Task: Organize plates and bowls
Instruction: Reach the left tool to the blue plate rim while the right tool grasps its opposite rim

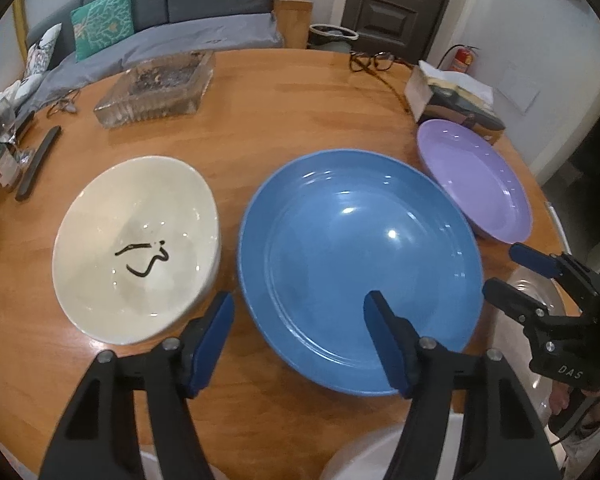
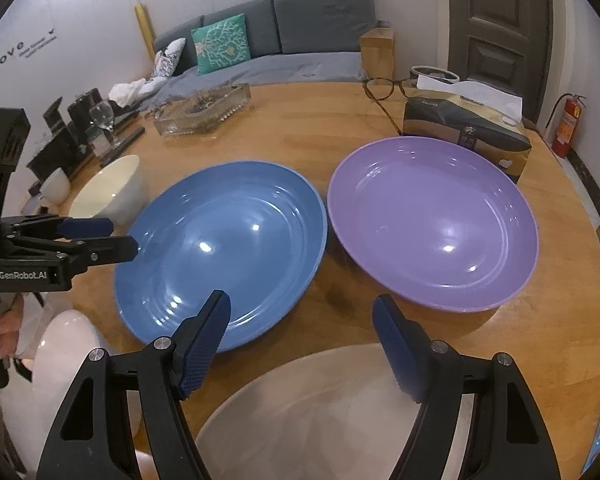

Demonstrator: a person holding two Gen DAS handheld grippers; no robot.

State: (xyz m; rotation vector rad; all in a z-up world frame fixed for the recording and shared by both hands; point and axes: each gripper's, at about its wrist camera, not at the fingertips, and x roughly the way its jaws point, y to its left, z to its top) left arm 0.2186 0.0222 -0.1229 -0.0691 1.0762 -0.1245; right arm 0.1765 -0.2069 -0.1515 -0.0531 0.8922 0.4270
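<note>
Round wood table [image 1: 260, 92] in the living rm; L to R sit the cream bowl [image 1: 140, 248], blue plate [image 1: 360, 264] and purple plate [image 1: 476, 180], spread apart, prob. so I can stack them. My left gripper [image 1: 300, 340] straddles the blue plate's near rim, jaws part open, nothing held. My right gripper [image 2: 300, 340] is likewise part open and empty above a pale plate [image 2: 300, 412] only the right cam shows.

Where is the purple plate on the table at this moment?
In the right wrist view the purple plate lies on the wooden table, right of the blue plate and just in front of the tissue box.
</note>
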